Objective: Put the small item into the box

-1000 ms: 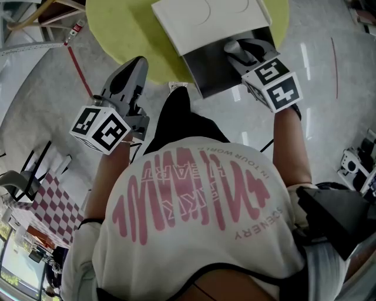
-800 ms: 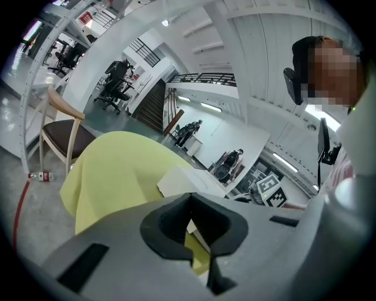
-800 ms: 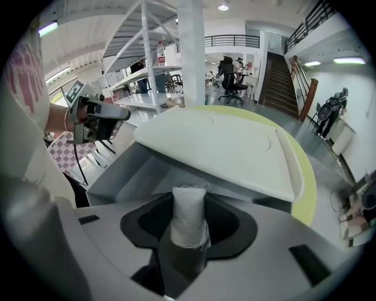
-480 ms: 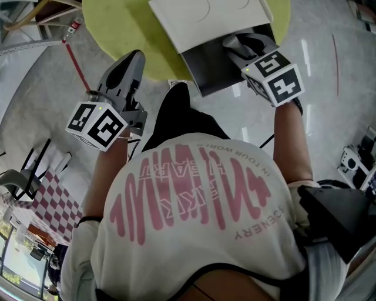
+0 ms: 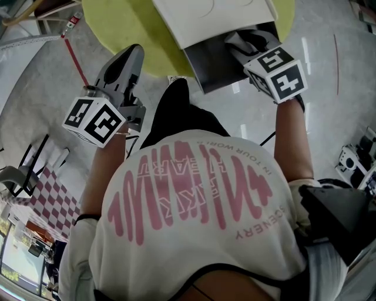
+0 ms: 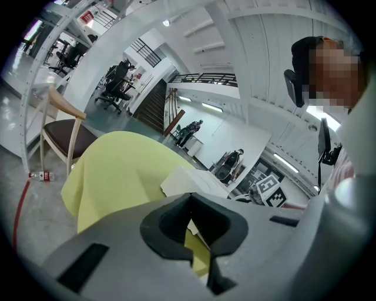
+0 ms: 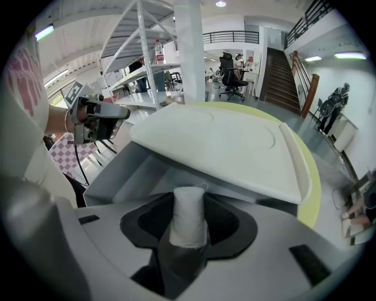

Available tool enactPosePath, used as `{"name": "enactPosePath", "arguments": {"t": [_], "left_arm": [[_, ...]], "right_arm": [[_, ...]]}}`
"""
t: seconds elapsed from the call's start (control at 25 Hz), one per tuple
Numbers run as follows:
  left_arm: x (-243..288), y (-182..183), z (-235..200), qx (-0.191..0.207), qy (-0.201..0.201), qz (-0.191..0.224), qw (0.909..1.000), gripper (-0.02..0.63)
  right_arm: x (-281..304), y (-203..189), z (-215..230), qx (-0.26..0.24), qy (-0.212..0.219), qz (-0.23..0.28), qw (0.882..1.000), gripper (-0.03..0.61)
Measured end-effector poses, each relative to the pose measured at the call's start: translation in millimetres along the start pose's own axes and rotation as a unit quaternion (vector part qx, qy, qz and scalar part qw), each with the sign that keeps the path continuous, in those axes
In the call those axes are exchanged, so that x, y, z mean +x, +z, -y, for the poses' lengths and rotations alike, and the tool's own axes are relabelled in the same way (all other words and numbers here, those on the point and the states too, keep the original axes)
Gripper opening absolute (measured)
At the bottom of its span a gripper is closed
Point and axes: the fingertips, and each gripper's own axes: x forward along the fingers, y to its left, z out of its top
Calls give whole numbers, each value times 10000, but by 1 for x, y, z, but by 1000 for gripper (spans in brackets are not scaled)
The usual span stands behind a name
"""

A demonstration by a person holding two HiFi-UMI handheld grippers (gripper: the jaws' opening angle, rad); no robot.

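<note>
A small white spool of thread stands upright between the jaws of my right gripper, which is shut on it. That gripper hangs over the open grey box, whose white lid is slid back and covers its far part. In the right gripper view the box's grey wall lies just beyond the spool, under the lid. My left gripper is held off the table's left edge, shut and empty.
The box sits on a round yellow-green table. A wooden chair and a water bottle on the floor stand left of the table. A checkered mat lies at lower left, and equipment at right.
</note>
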Motion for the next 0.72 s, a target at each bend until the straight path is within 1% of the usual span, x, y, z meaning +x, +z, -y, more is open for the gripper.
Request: {"name": "enactPosePath", "arguments": {"t": [0.44, 0.72], "left_arm": [[-1, -8, -6, -49, 38, -60, 10000, 6], [2, -3, -4, -64, -11, -46, 10000, 6]], "right_arm": [[6, -1, 2, 47, 23, -27, 10000, 169], [7, 1, 4, 134, 99, -21, 9999, 171]]}}
